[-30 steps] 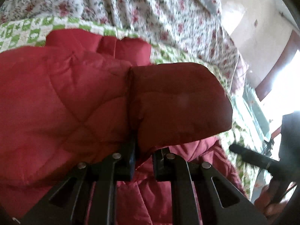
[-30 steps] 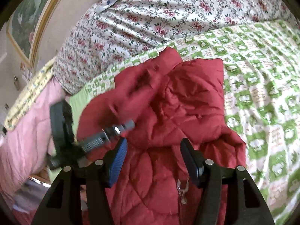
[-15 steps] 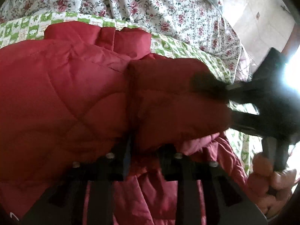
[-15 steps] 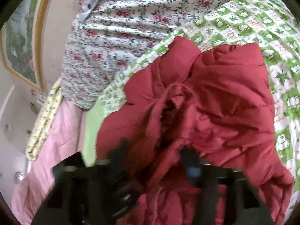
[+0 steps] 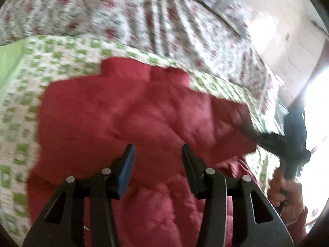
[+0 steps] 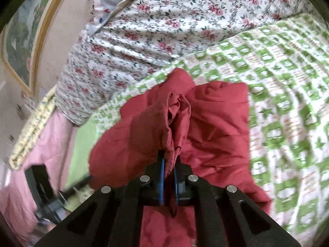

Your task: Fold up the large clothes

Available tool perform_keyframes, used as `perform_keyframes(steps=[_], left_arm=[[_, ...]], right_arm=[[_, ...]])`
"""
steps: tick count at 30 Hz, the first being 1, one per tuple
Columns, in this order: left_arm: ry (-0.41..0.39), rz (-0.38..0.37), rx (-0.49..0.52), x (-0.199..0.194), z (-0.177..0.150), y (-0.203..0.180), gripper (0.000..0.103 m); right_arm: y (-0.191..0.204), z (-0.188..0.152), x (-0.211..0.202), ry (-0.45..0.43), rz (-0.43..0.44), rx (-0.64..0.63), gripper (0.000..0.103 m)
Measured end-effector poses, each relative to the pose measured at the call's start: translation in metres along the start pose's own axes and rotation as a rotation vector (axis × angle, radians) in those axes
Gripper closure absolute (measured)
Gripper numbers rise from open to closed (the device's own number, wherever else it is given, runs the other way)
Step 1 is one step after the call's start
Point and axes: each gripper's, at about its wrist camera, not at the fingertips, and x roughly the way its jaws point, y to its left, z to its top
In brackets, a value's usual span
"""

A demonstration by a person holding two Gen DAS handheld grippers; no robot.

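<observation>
A red quilted jacket [image 5: 127, 119] lies on the green-and-white checked bedspread [image 5: 22, 94]. My left gripper [image 5: 158, 154] is open and empty, just above the jacket's body. My right gripper [image 6: 169, 164] is shut on a bunched fold of the jacket's sleeve [image 6: 164, 127] and holds it up over the jacket [image 6: 218, 131]. The right gripper also shows in the left wrist view [image 5: 287, 144], at the jacket's right edge, held by a hand. The left gripper shows blurred at the lower left of the right wrist view [image 6: 47, 197].
A floral quilt [image 6: 164, 24] is piled behind the jacket. A pink blanket [image 6: 30, 164] and a framed picture [image 6: 22, 33] are at the left. The checked bedspread [image 6: 287, 82] stretches to the right. A bright doorway [image 5: 316, 103] is at the right.
My left gripper has let go of the jacket fold and opened, pulling back. My right gripper has shut on the sleeve fold and now holds it.
</observation>
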Motion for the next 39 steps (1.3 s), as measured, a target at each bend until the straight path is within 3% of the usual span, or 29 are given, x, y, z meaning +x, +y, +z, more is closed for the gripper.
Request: perform_keyframes(steps=[3,6,9,10,14,17,18,21,24,27,32,39], left_arm=[[-0.009,0.068,-0.050,0.006,0.014,0.024,0.058],[0.022,0.079,-0.080,0.019,0.016,0.042,0.058],[0.090,0.081,-0.088,0.041,0.010,0.054,0.058],[0.113,0.087,-0.078,0.048,0.007,0.056,0.058],[0.134,0.108,-0.046,0.059,0.000,0.054,0.058],[0.131,0.110,-0.040,0.059,-0.002,0.052,0.055],[0.131,0.113,-0.036,0.060,-0.002,0.051,0.054],[0.137,0.127,-0.024,0.061,-0.003,0.048,0.053],[0.141,0.122,-0.028,0.062,0.000,0.050,0.053],[0.130,0.098,-0.033,0.051,0.002,0.052,0.053],[0.120,0.121,-0.032,0.040,0.000,0.061,0.053],[0.159,0.077,-0.073,0.055,-0.008,0.077,0.053]], right_arm=[[-0.013,-0.003,0.015,0.016,-0.041,-0.011,0.097],[-0.022,-0.010,0.037,0.053,-0.088,-0.013,0.096],[-0.026,-0.016,0.045,0.063,-0.118,-0.017,0.088],[-0.025,-0.016,0.042,0.058,-0.134,-0.021,0.080],[-0.002,-0.014,0.013,-0.046,-0.252,-0.108,0.076],[0.028,-0.012,-0.007,-0.134,-0.276,-0.199,0.067],[0.040,-0.012,-0.005,-0.130,-0.255,-0.235,0.060],[0.064,-0.014,0.021,-0.058,-0.227,-0.320,0.058],[0.065,-0.019,0.058,0.016,-0.308,-0.359,0.058],[0.039,-0.025,0.085,0.089,-0.386,-0.345,0.058],[0.022,-0.027,0.086,0.105,-0.388,-0.308,0.058],[0.024,-0.028,0.083,0.108,-0.376,-0.286,0.058]])
